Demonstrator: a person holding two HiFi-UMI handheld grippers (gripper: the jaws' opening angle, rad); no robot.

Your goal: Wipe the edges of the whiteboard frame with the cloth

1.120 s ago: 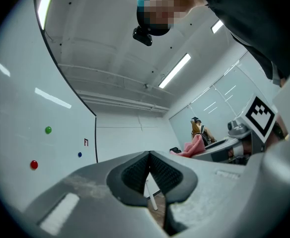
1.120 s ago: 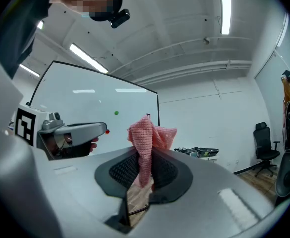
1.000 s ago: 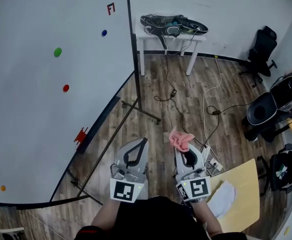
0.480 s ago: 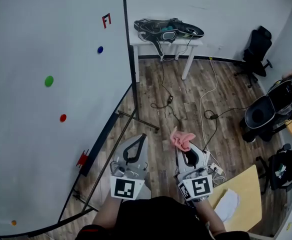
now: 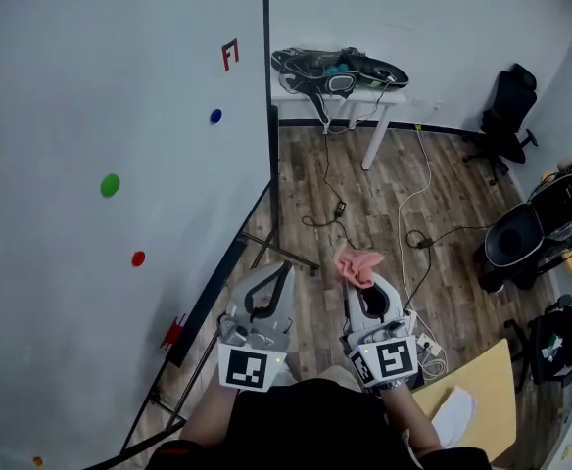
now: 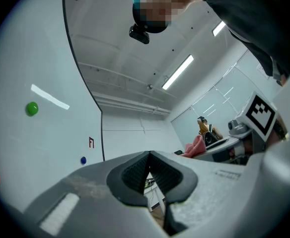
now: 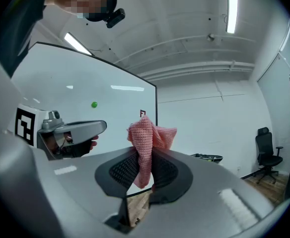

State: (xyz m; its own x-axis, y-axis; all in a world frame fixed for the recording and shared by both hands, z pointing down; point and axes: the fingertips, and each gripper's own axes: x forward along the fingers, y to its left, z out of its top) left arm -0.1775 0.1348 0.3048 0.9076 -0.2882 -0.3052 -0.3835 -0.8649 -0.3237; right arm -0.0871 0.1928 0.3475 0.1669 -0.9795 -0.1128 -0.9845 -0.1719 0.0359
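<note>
At far left, whiteboard cut off at top, left and bottom, black frame edge untouched. Beside it, left gripper pressed together on nothing. Further right, right gripper pinching pink cloth, tips hidden beneath it, well apart from frame.

The whiteboard fills the left side, and its frame edge rises just left of centre. A table stands behind the frame, against the wall. A chair stands at far right. The left gripper and right gripper lie side by side nearest the person, right of the board. The cloth sits between the right gripper's jaws.
</note>
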